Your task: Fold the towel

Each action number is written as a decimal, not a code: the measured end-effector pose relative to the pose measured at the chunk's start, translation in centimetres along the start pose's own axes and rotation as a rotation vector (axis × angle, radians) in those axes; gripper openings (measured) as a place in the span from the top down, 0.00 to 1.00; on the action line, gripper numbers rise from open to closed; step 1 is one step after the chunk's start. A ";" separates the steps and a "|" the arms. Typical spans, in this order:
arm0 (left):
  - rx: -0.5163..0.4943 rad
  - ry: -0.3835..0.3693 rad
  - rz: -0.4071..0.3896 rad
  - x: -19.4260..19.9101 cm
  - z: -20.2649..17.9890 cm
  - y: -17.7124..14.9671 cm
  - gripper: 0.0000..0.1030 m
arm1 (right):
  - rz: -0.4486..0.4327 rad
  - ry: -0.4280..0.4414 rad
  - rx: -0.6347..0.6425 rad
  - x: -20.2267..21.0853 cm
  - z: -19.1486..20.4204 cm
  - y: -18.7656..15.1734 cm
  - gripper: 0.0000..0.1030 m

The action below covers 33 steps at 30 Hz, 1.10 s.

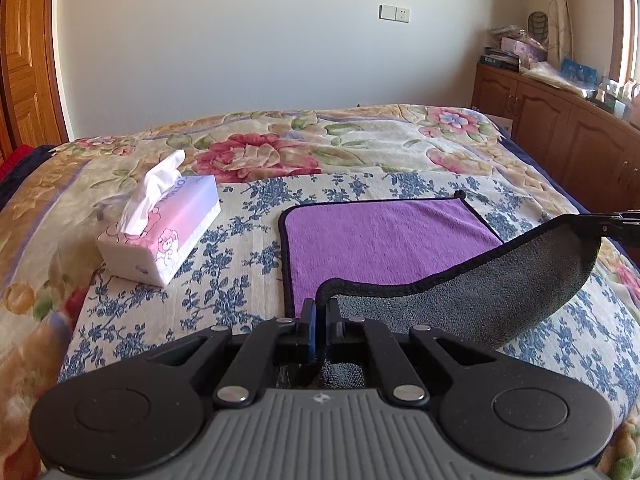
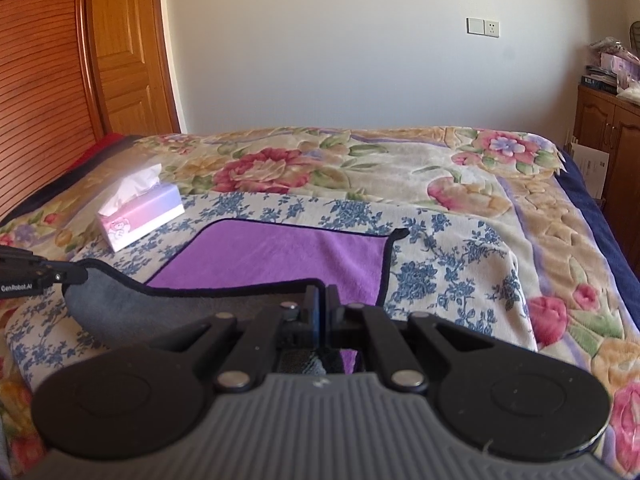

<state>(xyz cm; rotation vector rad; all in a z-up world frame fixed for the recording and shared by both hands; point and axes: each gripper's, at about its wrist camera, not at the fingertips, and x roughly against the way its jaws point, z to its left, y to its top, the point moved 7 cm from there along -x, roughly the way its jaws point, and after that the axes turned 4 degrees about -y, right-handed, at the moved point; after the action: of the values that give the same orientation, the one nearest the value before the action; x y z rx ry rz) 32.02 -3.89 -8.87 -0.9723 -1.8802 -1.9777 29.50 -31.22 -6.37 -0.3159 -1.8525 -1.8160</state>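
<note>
- Bed w/ floral blanket (image 1: 248,152) and blue-flowered cream cloth (image 1: 224,276) laid over its near part
- Purple microfibre towel w/ grey underside and black trim (image 1: 380,236): far half flat on the cloth, near edge lifted, grey side showing
- Left gripper (image 1: 320,308): fingers clamped tight on near-left corner of towel
- Right gripper (image 2: 322,300): fingers pinched together on near-right corner
- White-pink tissue box (image 1: 160,236), far left of towel, well apart

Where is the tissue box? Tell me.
The tissue box sits on the bed, left of the purple towel in both views, apart from it.
</note>
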 end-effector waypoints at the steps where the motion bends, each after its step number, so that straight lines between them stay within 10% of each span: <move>1: -0.001 -0.001 0.000 -0.1 0.0 0.2 0.95 | -0.001 0.000 0.001 -0.1 -0.1 0.1 0.97; 33: -0.026 0.005 -0.024 -3.8 0.7 5.1 0.95 | -0.037 -0.018 0.053 -3.9 -0.7 2.9 0.97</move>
<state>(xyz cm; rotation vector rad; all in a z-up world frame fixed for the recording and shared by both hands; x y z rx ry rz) 38.12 -4.97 -7.17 -0.9558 -1.8769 -2.0209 34.40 -30.90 -5.88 -0.2810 -1.9271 -1.7911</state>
